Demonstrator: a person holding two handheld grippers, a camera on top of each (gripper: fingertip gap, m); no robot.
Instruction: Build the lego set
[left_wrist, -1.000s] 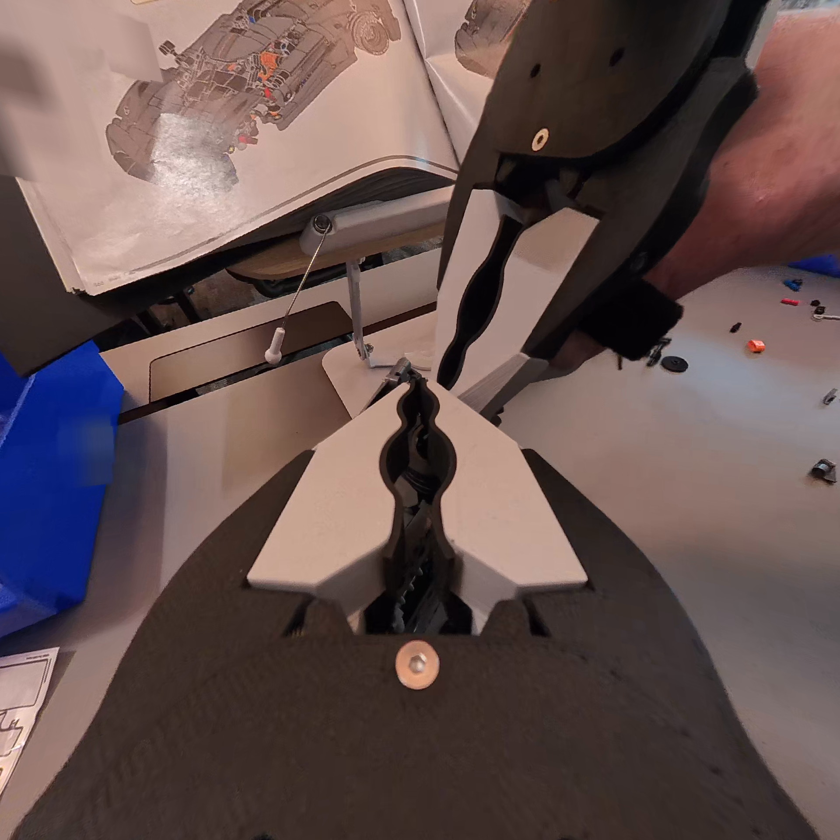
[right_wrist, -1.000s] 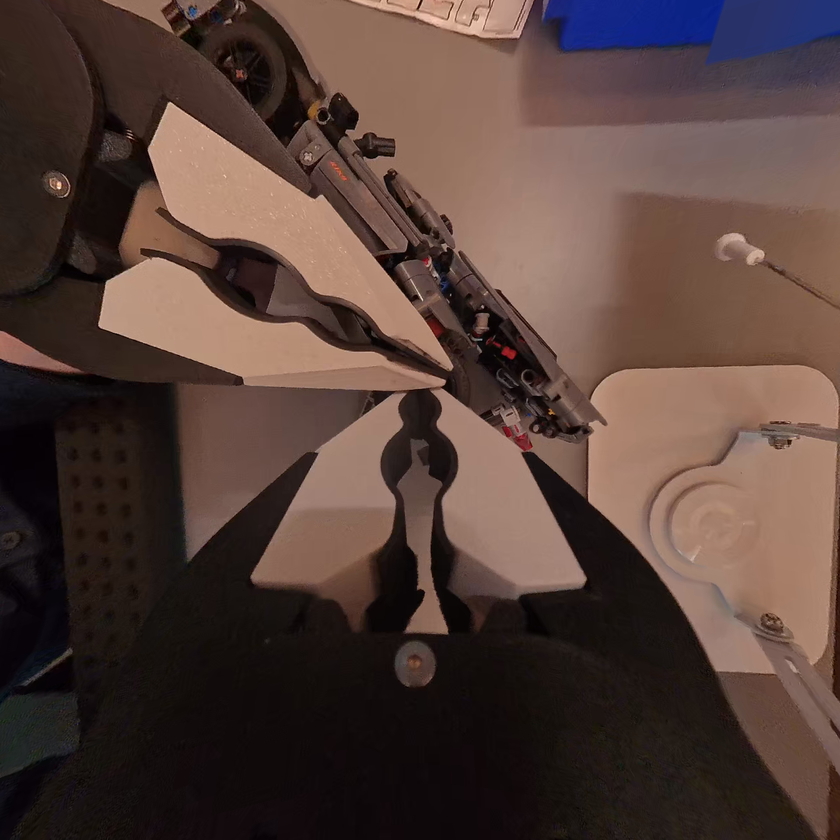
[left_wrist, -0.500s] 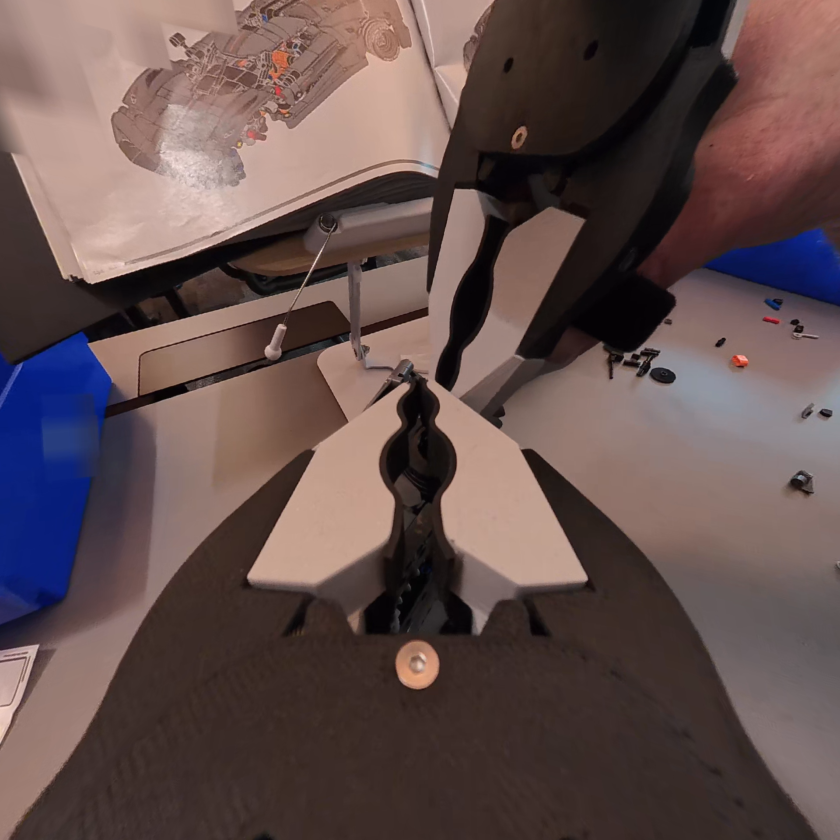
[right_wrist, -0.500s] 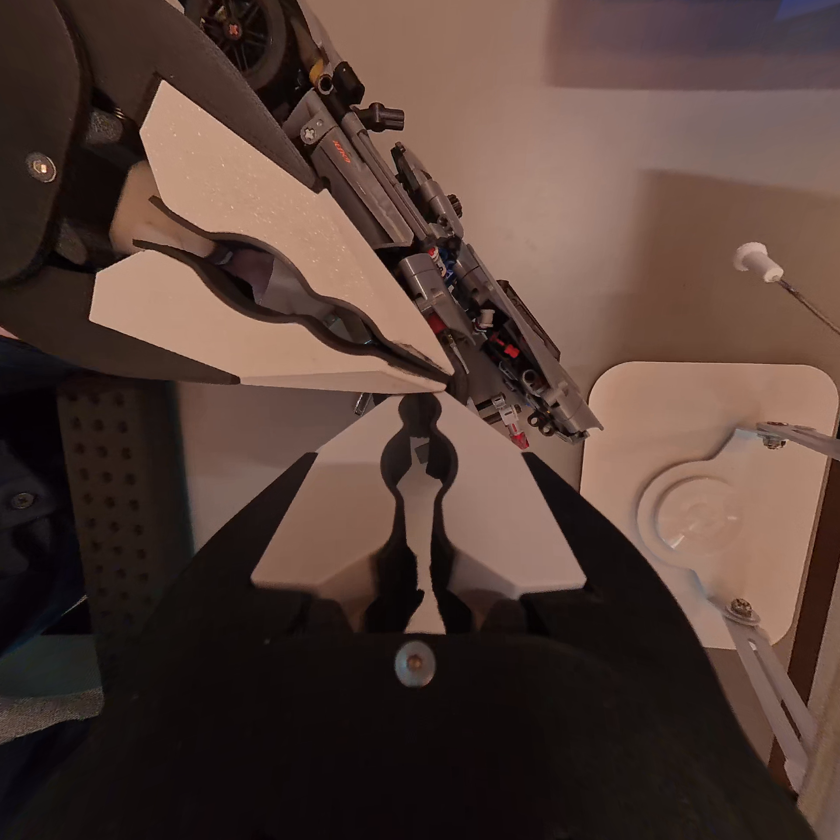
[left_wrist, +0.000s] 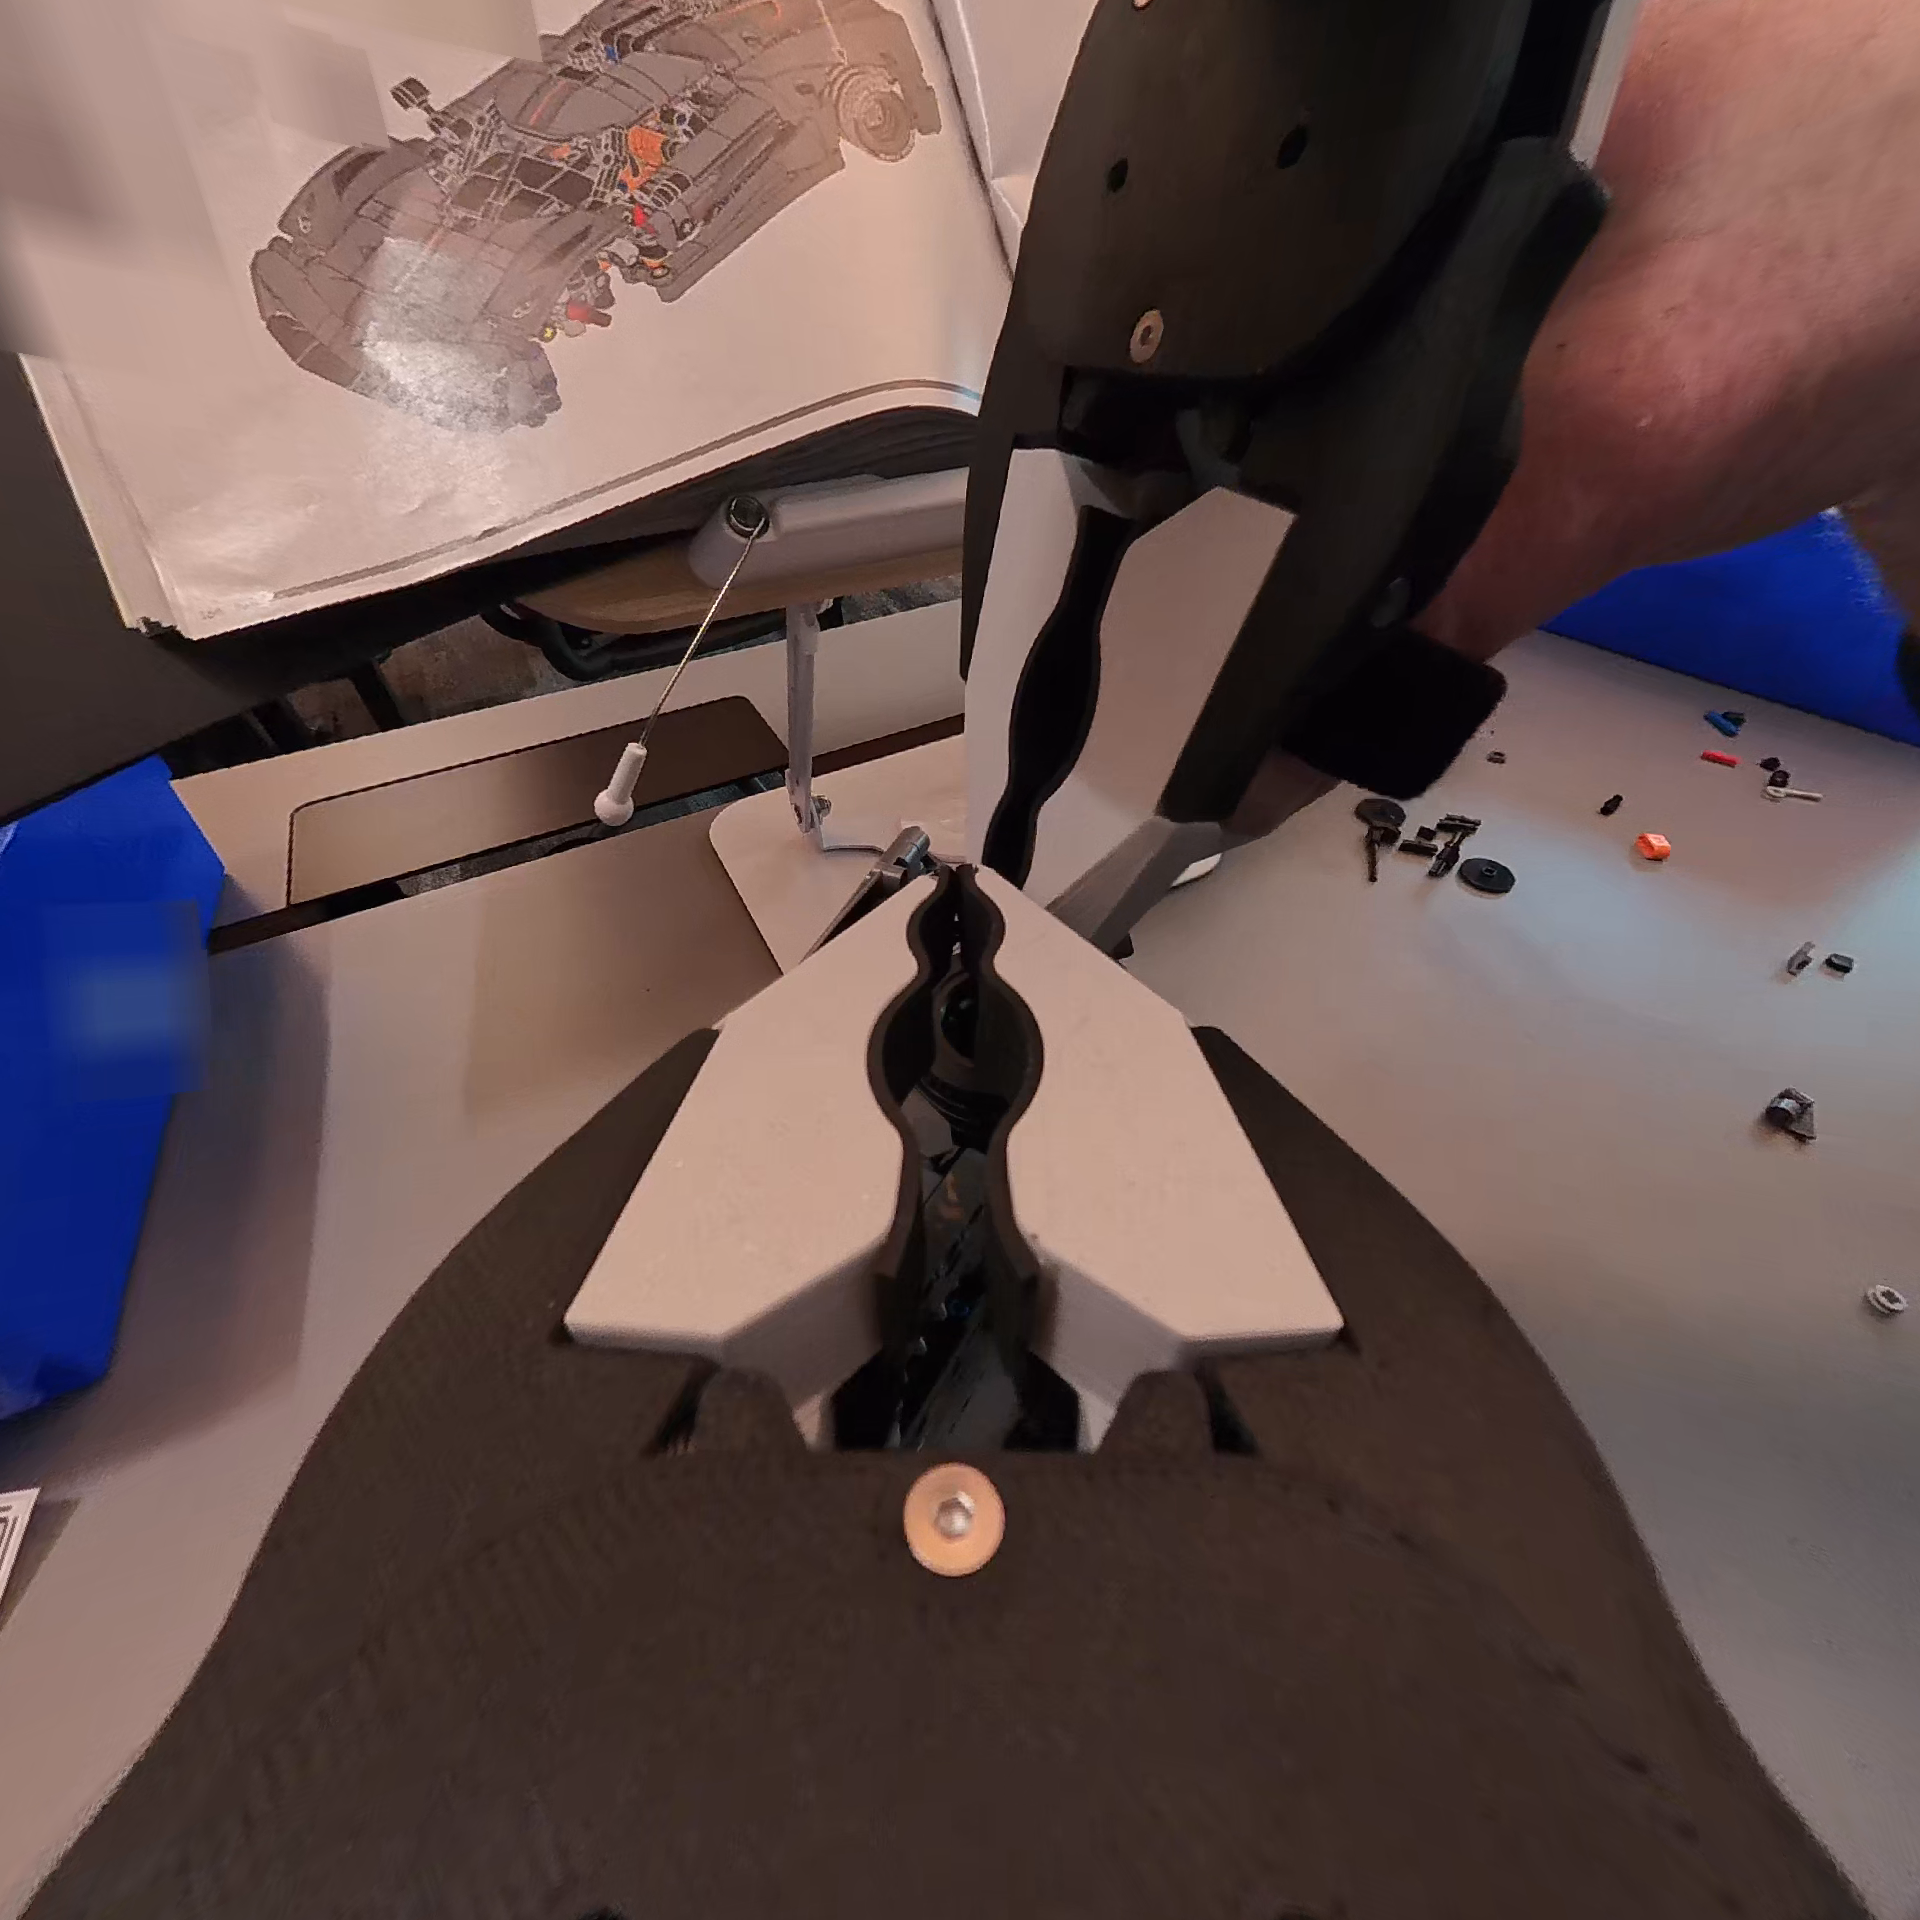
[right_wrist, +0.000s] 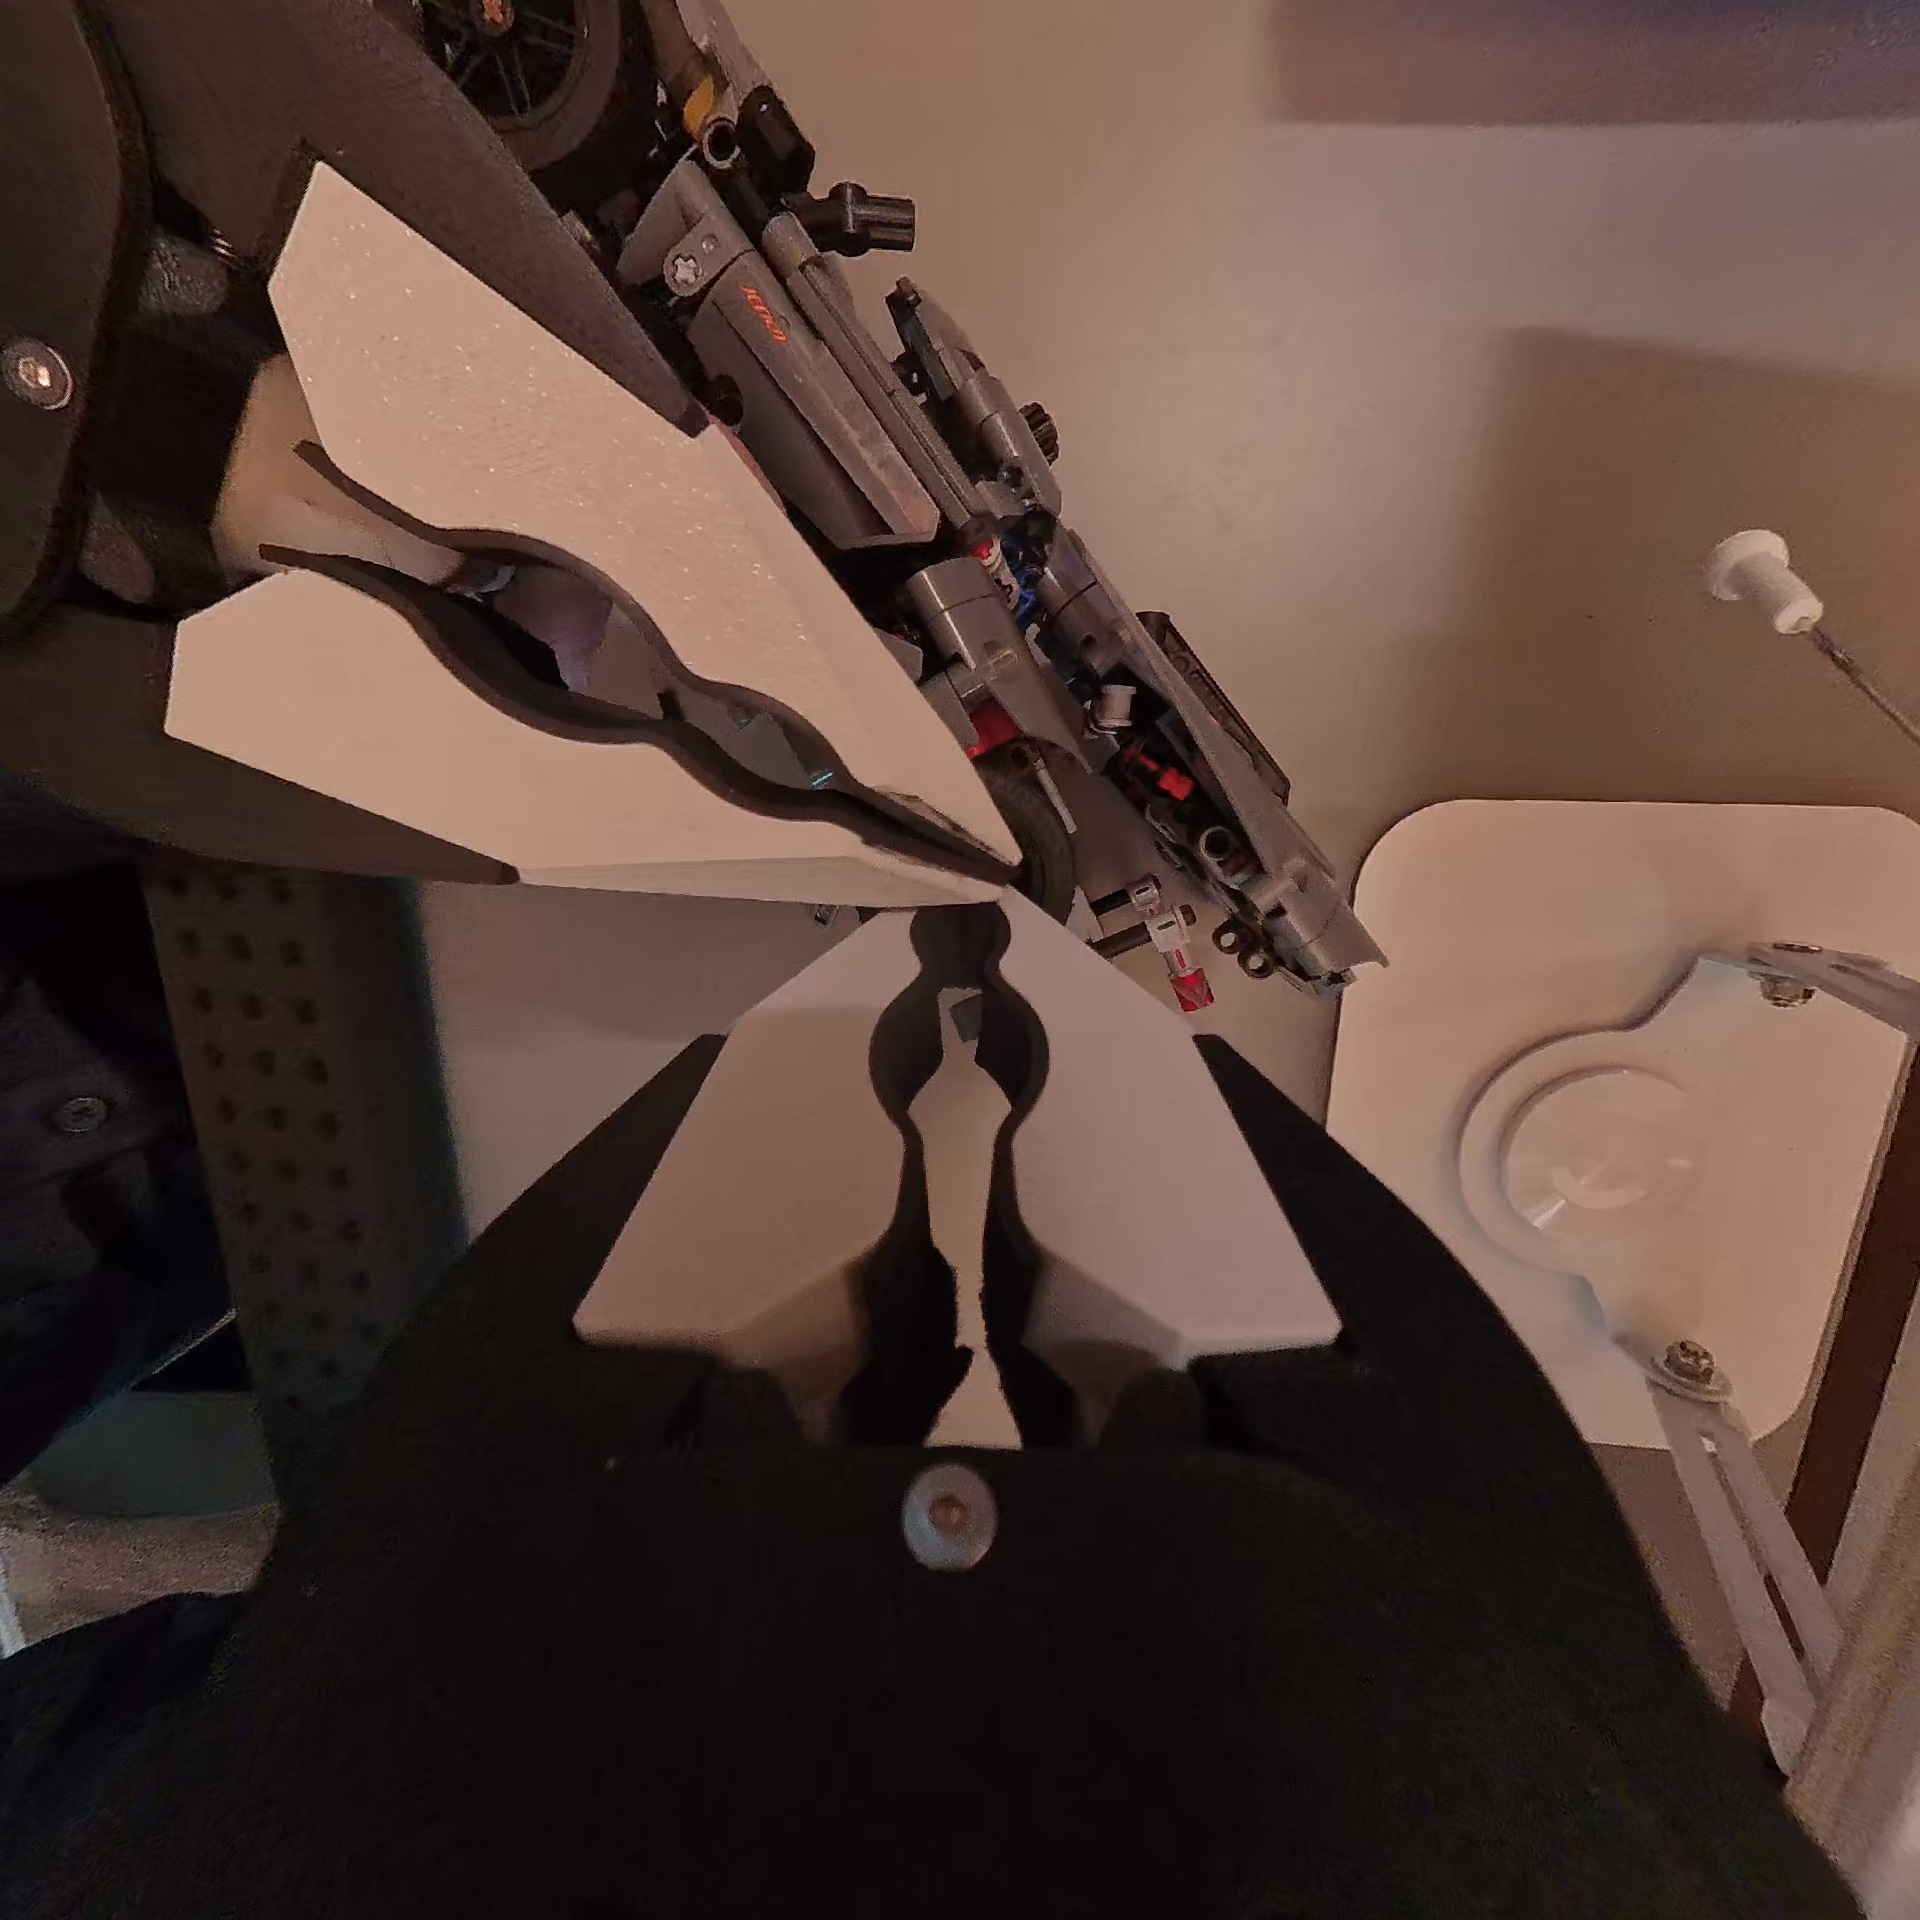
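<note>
Both grippers meet tip to tip: left gripper (left_wrist: 958, 883) clenched on the grey lego car (right_wrist: 935, 488), right gripper (right_wrist: 961, 925) pinching a small grey piece (right_wrist: 961, 1013) above the table (left_wrist: 1455, 1039).

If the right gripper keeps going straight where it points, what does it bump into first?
Probably the left gripper, whose tips sit right ahead of the right gripper, with the grey lego car just behind. Depth is unclear.

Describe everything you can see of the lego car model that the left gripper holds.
The lego car model is a long, partly built body of grey and black plastic, with small red and blue pieces and a black spoked wheel at one end. It hangs tilted above the pale table, clamped in the left gripper. The right gripper is close to its lower wheel.
</note>
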